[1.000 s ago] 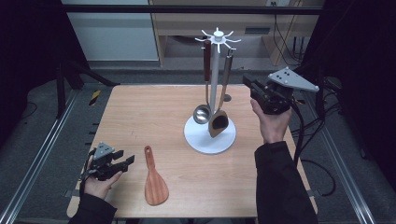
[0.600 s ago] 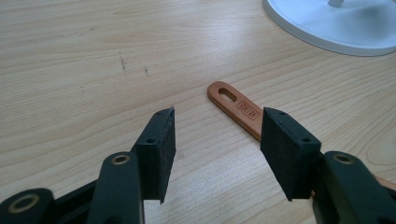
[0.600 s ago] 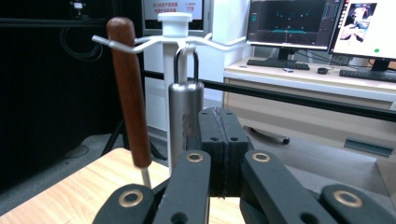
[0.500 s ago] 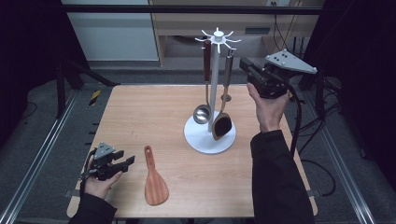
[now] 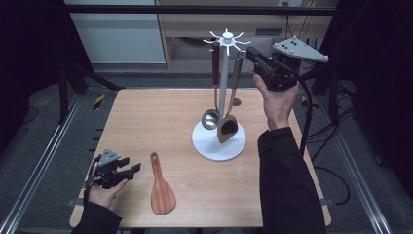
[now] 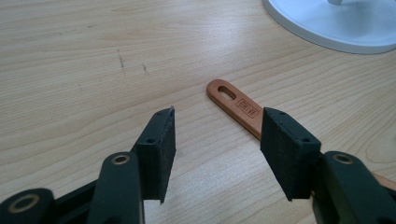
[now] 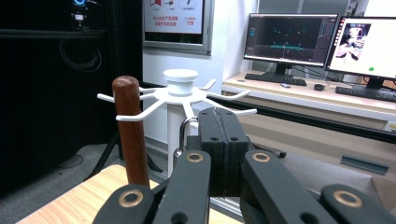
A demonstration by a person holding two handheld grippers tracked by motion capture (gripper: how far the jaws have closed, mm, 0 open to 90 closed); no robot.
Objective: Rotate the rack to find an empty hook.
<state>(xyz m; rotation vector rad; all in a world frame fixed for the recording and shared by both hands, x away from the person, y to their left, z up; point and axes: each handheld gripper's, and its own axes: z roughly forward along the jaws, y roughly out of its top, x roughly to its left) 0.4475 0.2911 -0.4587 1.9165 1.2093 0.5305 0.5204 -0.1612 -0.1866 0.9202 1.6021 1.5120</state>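
A white metal rack [image 5: 223,105] with a round flat base and a crown of thin wire hooks is seen at the middle of the pale wooden table [image 5: 146,117]; a steel ladle [image 5: 212,100] with a dark red wooden handle and a slotted spoon [image 5: 229,122] with a dark bowl and a metal handle are hung from it, their heads low over the base. The right gripper [image 5: 252,52] is held up beside the hooks near the spoon's handle top; its ribbed black jaws are pressed flat together, with nothing seen between them. A flat reddish-brown wooden spatula [image 5: 160,187] is laid on the table near the front edge, blade toward the person, its handle pierced by a slot and stamped with a small mark. The left gripper [image 5: 131,169] is rested just beside that handle, jaws spread apart and empty.
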